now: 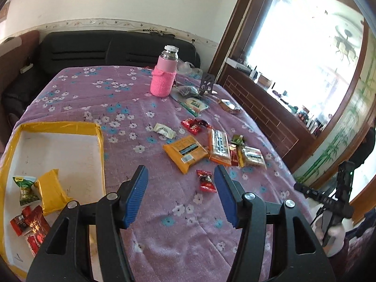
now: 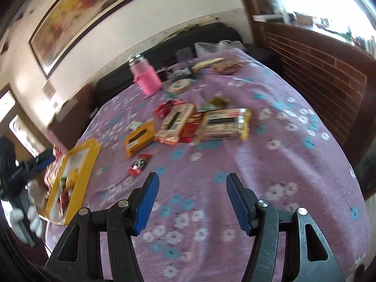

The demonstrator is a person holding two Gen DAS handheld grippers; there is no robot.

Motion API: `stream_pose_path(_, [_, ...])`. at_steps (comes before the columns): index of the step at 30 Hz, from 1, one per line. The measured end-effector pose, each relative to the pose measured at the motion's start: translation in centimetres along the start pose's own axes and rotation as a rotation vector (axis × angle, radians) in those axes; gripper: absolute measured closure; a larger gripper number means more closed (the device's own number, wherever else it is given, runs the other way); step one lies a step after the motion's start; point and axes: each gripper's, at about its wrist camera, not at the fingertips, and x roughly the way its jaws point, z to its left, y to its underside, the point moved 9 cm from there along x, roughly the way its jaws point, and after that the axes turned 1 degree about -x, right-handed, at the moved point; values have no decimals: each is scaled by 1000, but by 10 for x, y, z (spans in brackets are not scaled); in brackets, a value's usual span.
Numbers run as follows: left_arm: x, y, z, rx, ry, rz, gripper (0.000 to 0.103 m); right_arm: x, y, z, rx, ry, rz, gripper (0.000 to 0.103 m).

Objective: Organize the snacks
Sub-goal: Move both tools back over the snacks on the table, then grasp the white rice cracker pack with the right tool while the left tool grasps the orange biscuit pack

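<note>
A shallow yellow-edged box [image 1: 98, 138] lies at the left on the purple flowered cloth; it also shows in the right wrist view [image 2: 87, 162]. It holds a yellow packet [image 1: 52, 191], a green packet [image 1: 25, 190] and red candies [image 1: 30, 225]. Loose snacks lie mid-table: a yellow packet [image 1: 185, 152], an orange pack [image 1: 219, 146], a clear pack [image 1: 252, 156], a small red candy [image 1: 206, 181] and a white sachet [image 1: 164, 130]. My left gripper [image 1: 181, 176] is open and empty, just left of the small red candy. My right gripper [image 2: 191, 183] is open and empty above bare cloth, short of the snack pile [image 2: 206, 122].
A pink bottle [image 1: 164, 75] stands at the back of the table, with a few packets and a dark stand [image 1: 206, 83] beside it. A black sofa [image 1: 94, 47] is behind the table. A brick-patterned low wall [image 2: 329, 75] runs along the right.
</note>
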Motion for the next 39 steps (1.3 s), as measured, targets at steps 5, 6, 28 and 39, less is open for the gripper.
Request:
stream_pose_path(5, [10, 12, 3, -30, -23, 32, 46, 6, -1, -14, -1, -4, -4, 40])
stream_pose_path(6, [12, 13, 4, -38, -29, 38, 46, 9, -1, -16, 3, -9, 0, 40])
stream_pose_path(28, [84, 7, -31, 60, -125, 138, 42, 139, -59, 34, -60, -149, 107, 40])
stream_pose_path(39, [178, -10, -29, 240, -154, 236, 42, 234, -88, 60, -56, 120, 158, 39])
